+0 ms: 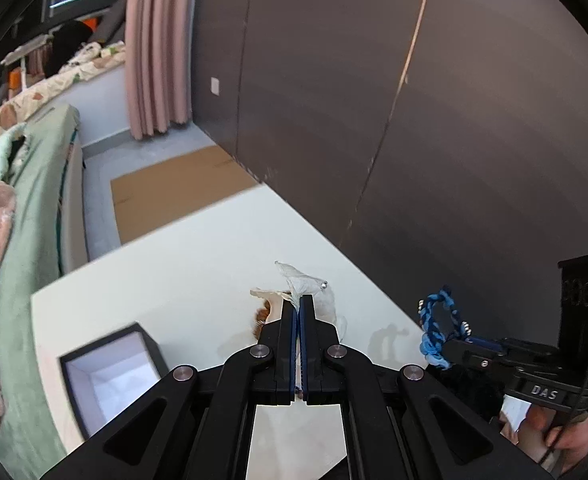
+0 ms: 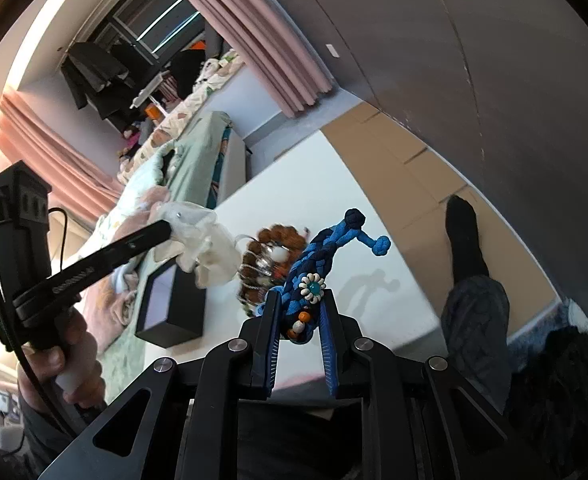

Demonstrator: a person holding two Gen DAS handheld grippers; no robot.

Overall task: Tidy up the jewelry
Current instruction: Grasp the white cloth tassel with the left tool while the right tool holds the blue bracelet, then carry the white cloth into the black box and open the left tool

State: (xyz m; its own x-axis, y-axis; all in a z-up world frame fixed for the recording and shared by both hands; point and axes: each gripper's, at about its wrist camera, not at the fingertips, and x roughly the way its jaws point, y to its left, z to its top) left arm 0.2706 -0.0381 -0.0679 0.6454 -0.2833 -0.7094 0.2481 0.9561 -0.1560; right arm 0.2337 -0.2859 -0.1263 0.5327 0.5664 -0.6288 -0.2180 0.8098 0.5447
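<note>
My left gripper [image 1: 298, 300] is shut on a clear plastic pouch [image 1: 305, 282] and holds it above the white table [image 1: 174, 272]; the pouch also shows in the right wrist view [image 2: 206, 240]. My right gripper [image 2: 297, 300] is shut on a blue braided bracelet [image 2: 317, 256] with a shell flower and beads, lifted over the table; it also shows in the left wrist view [image 1: 439, 328]. A pile of brown bead bracelets [image 2: 270, 256] lies on the table behind it, partly hidden. An open black box [image 1: 110, 376] with a white lining sits at the table's left.
A dark wardrobe [image 1: 413, 100] stands right behind the table. A bed with green bedding [image 1: 26, 200] lies to the left. Cardboard [image 1: 166, 192] lies on the floor. The person's leg in a black sock [image 2: 465, 240] stands at the right.
</note>
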